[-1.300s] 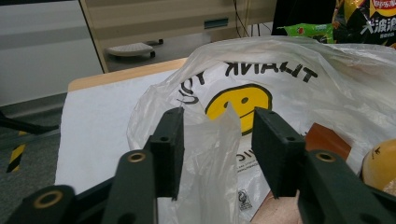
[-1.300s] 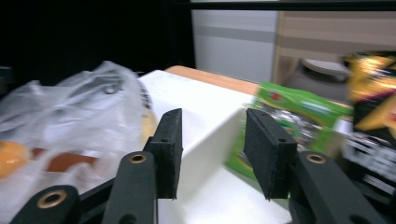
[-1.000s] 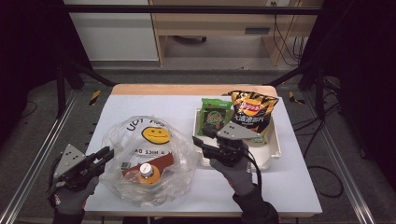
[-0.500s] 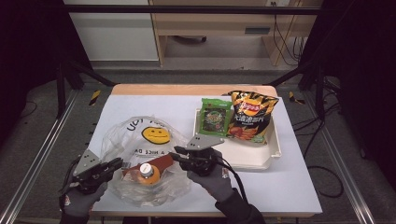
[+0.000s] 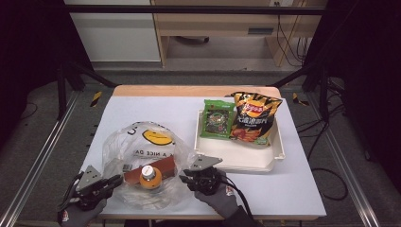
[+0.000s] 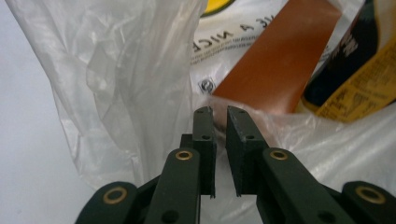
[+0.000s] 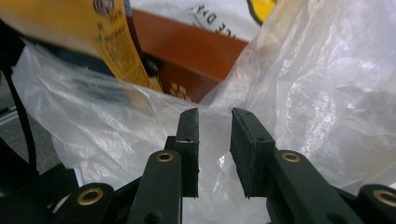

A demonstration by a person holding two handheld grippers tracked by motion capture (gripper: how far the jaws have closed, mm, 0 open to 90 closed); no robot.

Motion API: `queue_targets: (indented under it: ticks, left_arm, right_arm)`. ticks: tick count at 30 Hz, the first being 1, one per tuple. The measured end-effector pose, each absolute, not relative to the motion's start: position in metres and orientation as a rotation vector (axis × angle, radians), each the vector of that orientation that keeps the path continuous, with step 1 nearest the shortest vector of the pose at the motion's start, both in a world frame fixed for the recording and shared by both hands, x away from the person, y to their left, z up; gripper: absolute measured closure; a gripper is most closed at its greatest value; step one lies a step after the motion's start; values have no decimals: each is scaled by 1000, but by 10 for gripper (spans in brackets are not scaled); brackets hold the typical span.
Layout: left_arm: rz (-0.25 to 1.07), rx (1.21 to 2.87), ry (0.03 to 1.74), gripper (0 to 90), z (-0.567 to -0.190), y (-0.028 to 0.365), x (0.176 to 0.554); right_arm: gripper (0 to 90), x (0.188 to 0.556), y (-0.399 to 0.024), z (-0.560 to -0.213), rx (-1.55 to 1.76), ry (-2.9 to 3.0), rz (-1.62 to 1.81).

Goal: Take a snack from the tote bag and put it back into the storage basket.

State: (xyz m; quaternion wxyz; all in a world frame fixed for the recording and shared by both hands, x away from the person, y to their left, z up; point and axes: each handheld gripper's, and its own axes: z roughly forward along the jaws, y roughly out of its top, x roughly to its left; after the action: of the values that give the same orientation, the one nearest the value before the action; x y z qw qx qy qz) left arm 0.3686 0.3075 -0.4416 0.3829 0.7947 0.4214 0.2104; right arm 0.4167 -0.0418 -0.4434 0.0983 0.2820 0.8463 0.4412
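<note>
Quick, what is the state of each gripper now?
Left gripper: jaws a narrow gap apart at the plastic bag; a grip cannot be told.
Right gripper: the same.

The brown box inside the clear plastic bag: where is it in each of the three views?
High view: brown box lies low and left of centre, inside the plastic bag, beside the orange bottle.
Left gripper view: upper right, beyond the jaws.
Right gripper view: upper centre, beyond the jaws.
Shared landmark: the bottle's yellow label.

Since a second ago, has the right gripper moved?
Yes. The right gripper has come off the white tray toward the table's near edge, at the plastic bag.
</note>
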Motion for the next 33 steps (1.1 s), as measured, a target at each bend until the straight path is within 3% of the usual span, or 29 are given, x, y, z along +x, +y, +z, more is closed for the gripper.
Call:
queue_targets:
  ticks: [11,20,23,26,29,33]
  left_arm:
    - [513,2181,1128,797,-467,302,372]
    - [493,2155,1138,782,-474,305,376]
    - [515,2074,1147,744,-466,311,375]
    - [560,1900,1148,771,-446,321,369]
    - [605,1815,1100,829,-424,323,362]
    - [601,1841,1022,851,-408,303,367]
  right_arm:
    - [724,418,-47,-468,891,2490,1202]
    - [703,420,-50,-477,919,2480,1158]
    - [674,419,-52,-472,901,2480,1212]
    - [673,417,-55,-458,882,2450,1302]
    - [736,413,-55,-440,841,2412,1395]
    - [828,415,-44,-419,798,2372,1494]
